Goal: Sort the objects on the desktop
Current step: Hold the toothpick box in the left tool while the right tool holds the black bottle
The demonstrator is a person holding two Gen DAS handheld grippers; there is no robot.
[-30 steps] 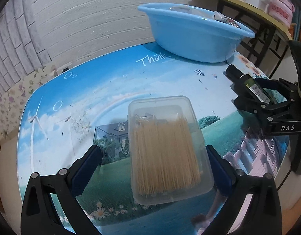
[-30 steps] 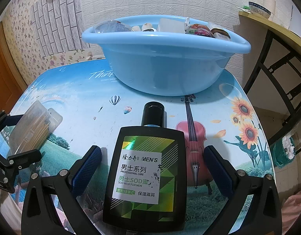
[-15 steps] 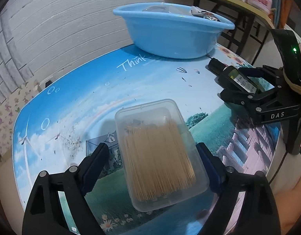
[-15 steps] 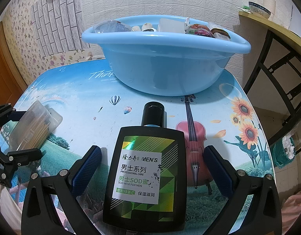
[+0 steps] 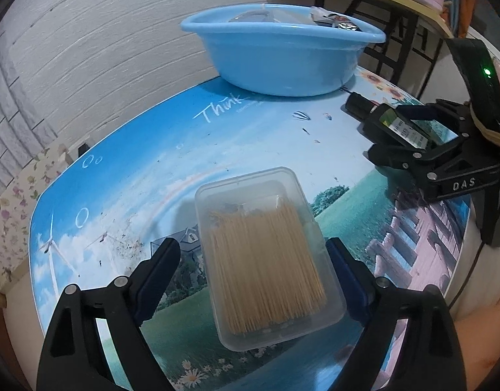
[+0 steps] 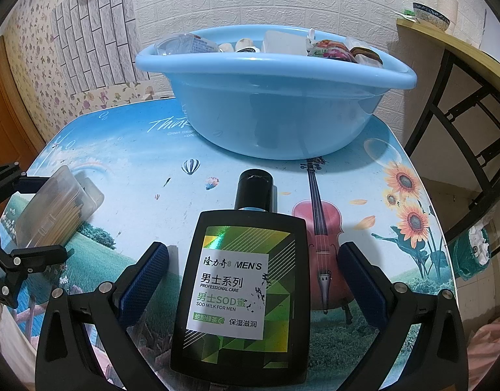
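Left tool [image 5: 253, 260], opening around the toothpick box [image 5: 266, 270], may knock it askew; right tool [image 6: 253, 260] stands apart around the bottle [image 6: 240, 293].

Left wrist view: looked steeply down, close over the toothpick box [image 5: 266, 254].
Right wrist view: likewise, close over the black bottle [image 6: 240, 293].
Shared: blue basin [image 5: 282, 55], printed tabletop [image 5: 135, 179].

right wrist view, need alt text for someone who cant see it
A flat black men's lotion bottle lies on a scenic printed table between the open right gripper pads, cap toward a light blue basin full of sorted items. At the left edge, the left gripper brackets a clear toothpick box.
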